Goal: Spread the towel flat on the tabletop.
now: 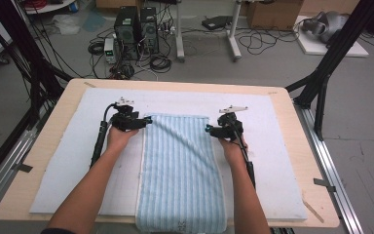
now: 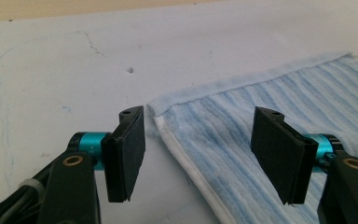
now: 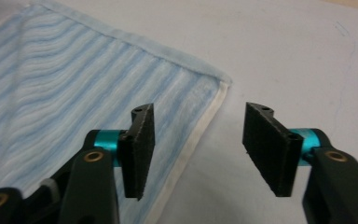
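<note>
My left hand-held gripper [image 1: 148, 122] sits at the far left corner of the blue striped towel [image 1: 180, 165], jaws parted and released; in the left gripper view that corner [image 2: 156, 108] lies flat between the 2 pads [image 2: 128, 156], untouched. The towel lies lengthwise on the white mat [image 1: 272, 146] covering the counter [image 1: 53, 126], its near end hanging over the front edge. My right hand-held gripper [image 1: 208, 129] waits at the far right corner, jaws also apart, gripping nothing, straddling the towel's white edge [image 3: 200, 135].
</note>
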### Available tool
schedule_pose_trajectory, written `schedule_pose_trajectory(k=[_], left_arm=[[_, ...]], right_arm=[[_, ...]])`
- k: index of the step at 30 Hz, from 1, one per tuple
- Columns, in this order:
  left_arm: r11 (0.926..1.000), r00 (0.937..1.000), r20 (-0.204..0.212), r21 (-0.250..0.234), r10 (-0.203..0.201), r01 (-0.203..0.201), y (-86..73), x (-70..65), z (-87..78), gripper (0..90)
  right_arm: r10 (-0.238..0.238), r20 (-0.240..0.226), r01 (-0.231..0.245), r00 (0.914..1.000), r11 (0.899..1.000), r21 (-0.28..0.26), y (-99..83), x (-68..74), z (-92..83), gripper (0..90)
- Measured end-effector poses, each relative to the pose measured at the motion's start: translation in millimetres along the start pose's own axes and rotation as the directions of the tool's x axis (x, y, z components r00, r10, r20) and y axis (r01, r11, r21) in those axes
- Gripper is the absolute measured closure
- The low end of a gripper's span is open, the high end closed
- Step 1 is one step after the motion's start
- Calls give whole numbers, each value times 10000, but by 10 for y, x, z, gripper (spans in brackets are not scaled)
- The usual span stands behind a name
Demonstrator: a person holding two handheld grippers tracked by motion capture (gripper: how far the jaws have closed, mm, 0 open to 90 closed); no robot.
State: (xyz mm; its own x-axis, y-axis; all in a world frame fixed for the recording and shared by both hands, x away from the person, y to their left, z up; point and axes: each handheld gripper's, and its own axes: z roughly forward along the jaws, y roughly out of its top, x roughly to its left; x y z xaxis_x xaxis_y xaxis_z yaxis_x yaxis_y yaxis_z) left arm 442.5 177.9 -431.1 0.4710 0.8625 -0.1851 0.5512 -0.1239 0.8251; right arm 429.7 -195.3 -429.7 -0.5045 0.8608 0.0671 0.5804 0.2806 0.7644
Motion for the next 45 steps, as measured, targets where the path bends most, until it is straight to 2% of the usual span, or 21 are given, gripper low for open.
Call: schedule_pose_trajectory(k=[4,8,10,13,18,19,20,22,24,27,29,31,34,35,37,39,40,41,43,44,45], left_arm=[[9997,10000,-88,-253,-18,15,-28,13,-131,328],[9998,9998,-211,-175,28,-32,-39,54,-221,330],[9999,9997,-243,-129,67,-70,-44,62,-240,333],[10000,9998,-179,48,38,-37,-66,49,-237,333],[9994,9998,37,286,215,-216,-145,-67,-192,341],[9995,9999,94,289,122,-124,-156,-101,-167,342],[9996,9998,159,249,98,-102,-158,-123,-153,346],[9998,9996,220,111,177,-179,-159,-150,-125,369],[9999,9997,192,60,144,-146,-153,-143,-74,409],[9994,9995,13,-72,-331,331,-101,-100,48,446],[9988,9990,-106,238,-432,435,-45,-93,156,467],[9979,9990,-72,481,-441,444,-1,-131,256,471],[9941,9997,-248,1083,-24,51,19,-212,395,502],[9943,9984,-527,1059,205,-148,16,-244,415,525],[9927,9924,-1082,1111,583,-462,19,-267,423,639],[9905,9908,-1029,1144,876,-757,22,-237,409,843],[9899,9878,-1244,1183,934,-787,28,-229,407,876],[9918,9854,-1462,1062,868,-716,21,-220,412,879],[9944,9849,-1560,850,754,-627,10,-203,421,871],[9946,9837,-1599,749,827,-714,2,-206,428,815],[9963,9859,-1556,695,608,-505,4,-196,425,639]], right_arm=[[-232,307,221,9993,9991,350,93,11,170,564],[-655,787,580,9947,9939,934,96,36,307,769],[-138,435,105,9990,9972,738,82,11,315,864],[-496,1297,387,9903,9956,853,92,0,298,882],[239,2452,-419,9692,9968,684,48,-155,236,876],[466,2306,-617,9719,9964,588,44,-170,238,838],[709,2201,-829,9729,9955,457,43,-185,228,737],[872,2020,-925,9755,9956,170,62,-189,166,651],[636,1860,-618,9805,9980,-159,88,-175,70,631],[287,1663,-186,9857,9979,-619,102,-141,-156,618],[114,1434,1,9896,9968,-797,63,-121,-295,613],[-176,1437,265,9895,9978,-603,-13,-104,-410,612],[-126,1422,217,9898,9978,-623,-168,-129,-576,593],[-55,1428,148,9897,9978,-641,-217,-138,-631,588],[-41,1356,129,9908,9978,-643,-311,-156,-720,586],[10,1274,64,9918,9983,-577,-387,-162,-785,584],[34,1206,34,9927,9984,-558,-420,-155,-808,580],[6,1141,62,9935,9982,-593,-451,-143,-826,576],[-113,883,164,9960,9982,-570,-502,-84,-846,562],[-272,801,320,9964,9977,-596,-526,-43,-853,562],[-389,646,435,9971,9966,-706,-550,-3,-865,558]])
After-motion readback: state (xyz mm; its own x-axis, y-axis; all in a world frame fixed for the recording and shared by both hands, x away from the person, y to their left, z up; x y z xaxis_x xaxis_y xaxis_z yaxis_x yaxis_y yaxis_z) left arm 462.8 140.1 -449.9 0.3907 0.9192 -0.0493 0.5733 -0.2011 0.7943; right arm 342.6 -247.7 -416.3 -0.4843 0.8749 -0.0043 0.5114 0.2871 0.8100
